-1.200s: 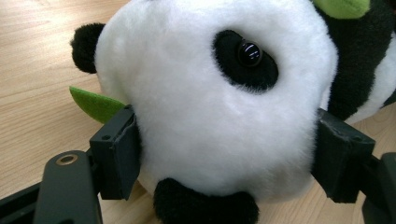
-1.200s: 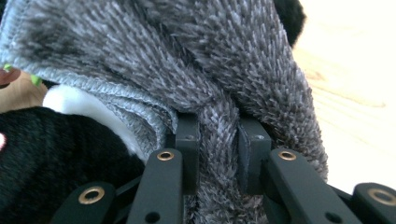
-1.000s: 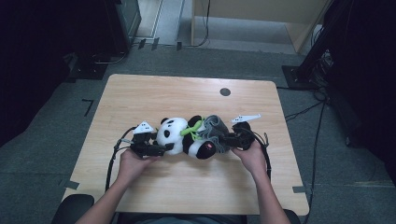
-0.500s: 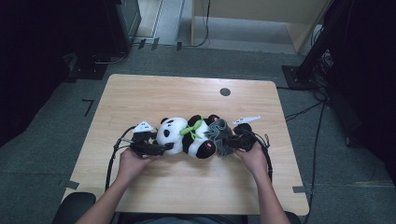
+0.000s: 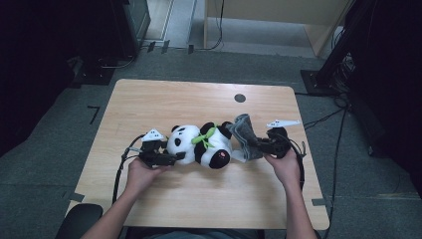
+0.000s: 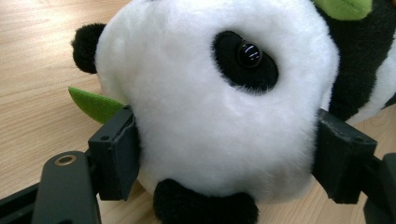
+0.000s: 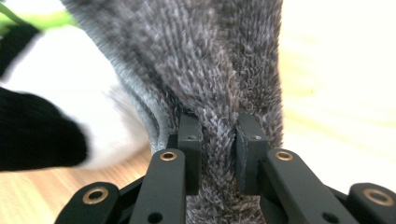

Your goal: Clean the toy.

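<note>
High view: plush panda (image 5: 201,145) lies on its side mid-table (image 5: 149,99), head toward the left gripper (image 5: 166,158), rear toward the right gripper (image 5: 259,147). Left gripper view: both pads (image 6: 114,151) press into the sides of the white head, jaws fairly wide, clamped on the panda. Right gripper view: jaws nearly closed, pinching a fold of the grey knit cloth (image 7: 219,93); high view shows this cloth (image 5: 244,134) lifted and bunched at the panda's rear end, touching it.

Looks like the cloth (maybe a small garment) is being worked at the toy's lower end while the head is held steady.

Risks, my judgement:
- Pinch holds only a thin ridge of knit; a hard pull could slip it out or stretch it.
- Head is soft and round, so it may squeeze out of the left pads if the right hand tugs sideways.
- Cloth may snag on a black foot.
</note>
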{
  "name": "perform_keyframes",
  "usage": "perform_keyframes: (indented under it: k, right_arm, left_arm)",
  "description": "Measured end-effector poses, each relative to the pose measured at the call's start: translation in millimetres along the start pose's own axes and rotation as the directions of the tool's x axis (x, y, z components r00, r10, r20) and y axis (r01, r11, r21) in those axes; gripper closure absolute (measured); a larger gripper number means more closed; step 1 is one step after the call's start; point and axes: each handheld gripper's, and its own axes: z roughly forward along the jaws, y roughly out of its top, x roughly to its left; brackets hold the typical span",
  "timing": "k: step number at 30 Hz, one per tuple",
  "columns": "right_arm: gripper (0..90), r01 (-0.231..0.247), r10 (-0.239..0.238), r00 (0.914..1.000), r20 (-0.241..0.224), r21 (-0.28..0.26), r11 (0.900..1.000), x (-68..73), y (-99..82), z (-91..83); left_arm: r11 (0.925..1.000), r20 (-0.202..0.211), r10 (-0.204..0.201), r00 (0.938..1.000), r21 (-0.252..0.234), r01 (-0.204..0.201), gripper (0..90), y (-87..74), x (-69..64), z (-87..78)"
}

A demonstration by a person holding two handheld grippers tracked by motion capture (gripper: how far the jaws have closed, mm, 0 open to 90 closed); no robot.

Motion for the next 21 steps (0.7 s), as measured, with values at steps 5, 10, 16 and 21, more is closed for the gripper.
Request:
perform_keyframes:
  k: [5, 10, 16, 21]
  right_arm:
    - [76.8, 0.070, -0.071, 0.9968, -0.036, -0.031, 0.9971, 21.9, 14.8, -13.8]
    - [76.8, 0.119, -0.123, 0.9886, -0.087, -0.046, 0.9918, 46.0, 26.4, -24.0]
    - [76.7, 0.176, -0.184, 0.9713, -0.151, -0.065, 0.9822, 72.6, 35.9, -35.7]
    - [76.7, 0.224, -0.225, 0.9525, -0.205, -0.032, 0.9741, 91.5, 38.9, -32.1]
  left_arm:
    - [1.0000, -0.001, 0.000, 1.0000, 0.002, 0.000, 21.2, 0.5, -0.2, 0.1]
    - [1.0000, -0.002, 0.001, 1.0000, 0.005, -0.001, 21.2, 0.8, -0.4, -0.1]
    - [1.0000, -0.005, 0.001, 1.0000, 0.004, -0.001, 21.2, 0.8, -1.0, 0.1]
    - [1.0000, -0.004, 0.002, 1.0000, 0.004, -0.002, 21.2, 0.8, -0.8, 0.2]
